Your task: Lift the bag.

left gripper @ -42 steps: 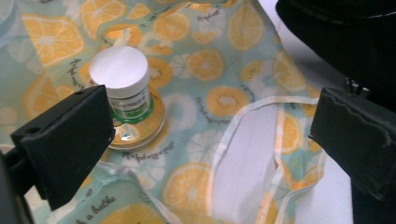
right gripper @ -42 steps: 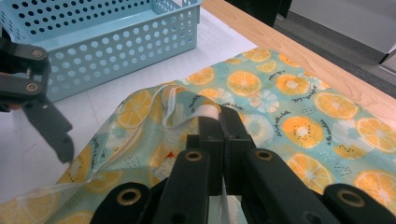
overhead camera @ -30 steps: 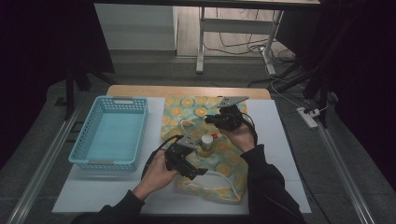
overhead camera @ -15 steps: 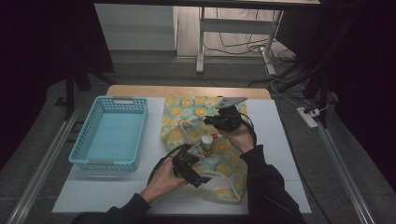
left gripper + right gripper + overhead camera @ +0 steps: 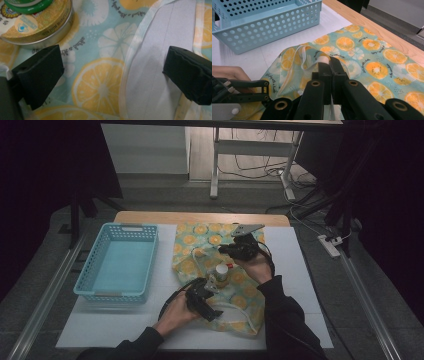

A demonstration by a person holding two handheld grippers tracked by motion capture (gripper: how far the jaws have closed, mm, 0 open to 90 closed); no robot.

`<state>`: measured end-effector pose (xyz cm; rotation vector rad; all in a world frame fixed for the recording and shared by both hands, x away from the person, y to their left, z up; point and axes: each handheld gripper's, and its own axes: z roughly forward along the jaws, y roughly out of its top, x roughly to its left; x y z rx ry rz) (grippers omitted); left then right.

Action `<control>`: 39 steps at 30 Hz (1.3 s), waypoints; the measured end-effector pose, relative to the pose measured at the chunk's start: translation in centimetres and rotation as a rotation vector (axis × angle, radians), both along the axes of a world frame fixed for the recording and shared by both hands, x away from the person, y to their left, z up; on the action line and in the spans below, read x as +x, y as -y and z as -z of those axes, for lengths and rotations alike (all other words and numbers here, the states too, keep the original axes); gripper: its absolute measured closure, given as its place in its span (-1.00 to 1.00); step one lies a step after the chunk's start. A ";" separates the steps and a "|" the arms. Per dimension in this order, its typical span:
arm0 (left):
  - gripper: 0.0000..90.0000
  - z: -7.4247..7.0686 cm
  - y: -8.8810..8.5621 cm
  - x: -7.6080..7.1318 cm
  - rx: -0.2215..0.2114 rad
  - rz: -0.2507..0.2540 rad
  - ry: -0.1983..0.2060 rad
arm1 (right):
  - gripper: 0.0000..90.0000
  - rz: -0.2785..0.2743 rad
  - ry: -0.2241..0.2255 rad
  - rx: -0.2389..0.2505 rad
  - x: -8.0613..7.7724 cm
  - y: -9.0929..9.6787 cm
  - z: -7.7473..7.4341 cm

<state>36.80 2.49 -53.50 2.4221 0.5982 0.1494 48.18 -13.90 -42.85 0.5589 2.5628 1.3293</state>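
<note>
Now lower over the lemon-print cloth bag (image 5: 220, 270) than a second ago: left gripper (image 5: 112, 72) down close above the fabric, jaws wide and just beginning to close, nothing pinched yet. Between them: printed cloth and the pale edge of the bag's opening (image 5: 155, 57). Beyond the near jaw, just apart: a gold tin (image 5: 37, 27) with a green jar on top. Right gripper (image 5: 329, 67) unmoved, clamped tight on a lifted fold of the bag. Probably setting up a second grip on the opening's edge, so the mouth can be spread.
</note>
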 end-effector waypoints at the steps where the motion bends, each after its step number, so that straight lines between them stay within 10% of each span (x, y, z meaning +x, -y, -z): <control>1: -0.79 -0.1 -0.1 0.1 0.000 0.002 0.001 | 0.99 0.000 0.000 0.000 0.0 0.0 0.0; 17: 0.96 -0.9 -1.1 1.6 -0.019 -0.038 -0.070 | 1.00 0.002 -0.008 -0.010 0.2 0.0 0.3; 39: 1.00 -3.4 -2.3 2.2 -0.093 -0.132 -0.173 | 1.00 -0.026 0.005 0.020 -0.2 0.3 -0.9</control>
